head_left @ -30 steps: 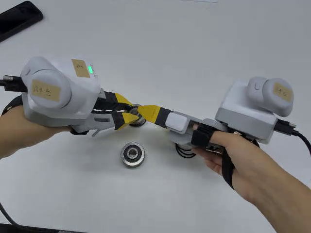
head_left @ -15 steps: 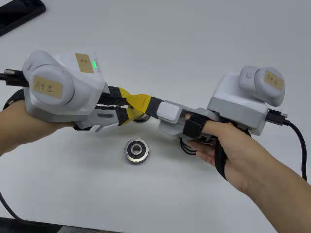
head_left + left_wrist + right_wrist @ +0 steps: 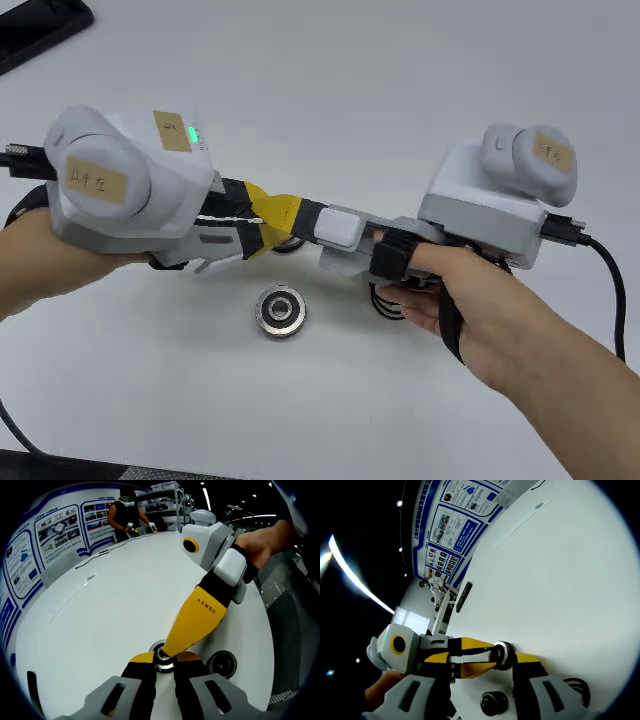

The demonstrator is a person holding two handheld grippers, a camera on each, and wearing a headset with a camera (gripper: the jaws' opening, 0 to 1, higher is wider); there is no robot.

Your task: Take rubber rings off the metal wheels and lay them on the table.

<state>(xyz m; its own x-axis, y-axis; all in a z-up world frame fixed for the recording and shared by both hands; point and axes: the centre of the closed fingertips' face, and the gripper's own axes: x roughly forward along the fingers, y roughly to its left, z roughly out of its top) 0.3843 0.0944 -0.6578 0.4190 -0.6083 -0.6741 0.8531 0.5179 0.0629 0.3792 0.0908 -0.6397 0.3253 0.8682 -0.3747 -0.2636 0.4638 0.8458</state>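
White tabletop [image 3: 400, 90] runs bare to a dark phone [image 3: 40, 25] at the 10 o'clock corner of the head view. The left gripper [image 3: 164, 666] has its jaws closed tight on a small metal wheel [image 3: 504, 655], held just above the table. A black rubber ring [image 3: 495, 654] sits around that wheel's rim. At 6 o'clock from it, a second wheel [image 3: 281, 310] lies flat and apart. The right gripper [image 3: 503, 661] meets the held wheel from 3 o'clock, jaws narrowed onto it. Whether they pinch the ring alone I cannot tell. At 4 o'clock, under the right hand, loose black rings [image 3: 385, 300] lie on the table.

The wheel looks dense, hard and smooth, so it may slip or twist in the jaws and is best clamped across its flat faces. The ring is likely light, soft and stretchy. Its outer edge is the place to take it, peeling sideways over the rim.
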